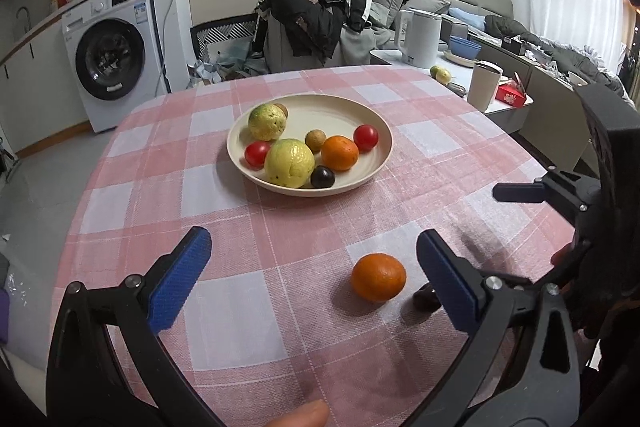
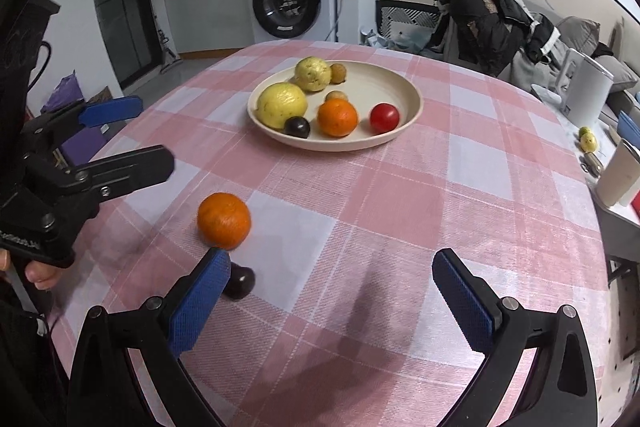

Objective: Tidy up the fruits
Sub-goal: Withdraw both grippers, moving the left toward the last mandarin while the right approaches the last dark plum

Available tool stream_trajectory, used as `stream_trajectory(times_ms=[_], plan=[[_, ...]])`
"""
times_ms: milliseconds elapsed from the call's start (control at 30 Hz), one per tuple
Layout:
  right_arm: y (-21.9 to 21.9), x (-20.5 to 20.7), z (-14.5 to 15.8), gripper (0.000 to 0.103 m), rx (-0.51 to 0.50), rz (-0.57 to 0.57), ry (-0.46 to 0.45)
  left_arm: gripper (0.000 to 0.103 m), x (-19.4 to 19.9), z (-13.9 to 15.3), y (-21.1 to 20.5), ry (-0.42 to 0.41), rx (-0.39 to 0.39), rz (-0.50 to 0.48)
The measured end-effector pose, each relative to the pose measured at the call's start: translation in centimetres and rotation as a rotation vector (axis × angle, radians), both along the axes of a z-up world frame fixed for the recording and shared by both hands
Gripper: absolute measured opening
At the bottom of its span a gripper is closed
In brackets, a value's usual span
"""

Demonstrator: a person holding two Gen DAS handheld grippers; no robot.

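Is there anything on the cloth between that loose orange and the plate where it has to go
Nothing visible does. The loose orange lies on bare checked cloth, and the stretch up to the plate is open. The dark plum lies on the near side of it, away from the plate.

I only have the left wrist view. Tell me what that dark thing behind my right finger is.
Observer: A small dark plum, loose on the checked cloth just nearer than the loose orange.
Operator: Report the right gripper; I see only its side.
Observer: The right gripper is open and empty, with the plum beside its left finger, outside the gap.
Operator: Check what the big yellow fruit hides on the plate.
Observer: Nothing I can add; from the right wrist, the big yellow fruit hides the plate behind it.
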State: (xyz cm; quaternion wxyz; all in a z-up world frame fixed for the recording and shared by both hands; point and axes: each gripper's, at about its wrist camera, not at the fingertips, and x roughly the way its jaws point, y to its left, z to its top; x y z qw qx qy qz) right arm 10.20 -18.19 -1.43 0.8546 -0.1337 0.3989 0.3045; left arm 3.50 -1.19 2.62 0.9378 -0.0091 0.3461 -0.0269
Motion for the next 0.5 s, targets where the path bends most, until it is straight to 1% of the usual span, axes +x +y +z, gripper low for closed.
stream_trajectory(times_ms=[133,233,333,400,467,500], plan=[[0.9,-0.3,-0.7,0.103,-0.004,0.053,0.038,0.102,0.4,-0.3,0.4,0.008,-0.004,0.012],[1.6,-0.7,-1.6,0.103,-0.007,0.099,0.079,0.102,0.7,-0.4,0.9,0.016,-0.022,0.019],[2.4,-1.1,-2.4,0.101,-0.023,0.124,0.094,0.102,0.9,-0.6,1.4,0.021,-0.028,0.029],[2.8,-1.4,-2.7,0.094,-0.026,0.140,0.099,0.102,1.0,-0.7,1.7,0.025,-0.035,0.036],[3.1,-1.6,-2.9,0.083,-0.024,0.158,0.104,0.102,1.0,-0.8,1.8,0.029,-0.043,0.038],[3.2,-1.8,-2.9,0.082,-0.025,0.165,0.104,0.102,1.1,-0.8,1.9,0.029,-0.042,0.039]])
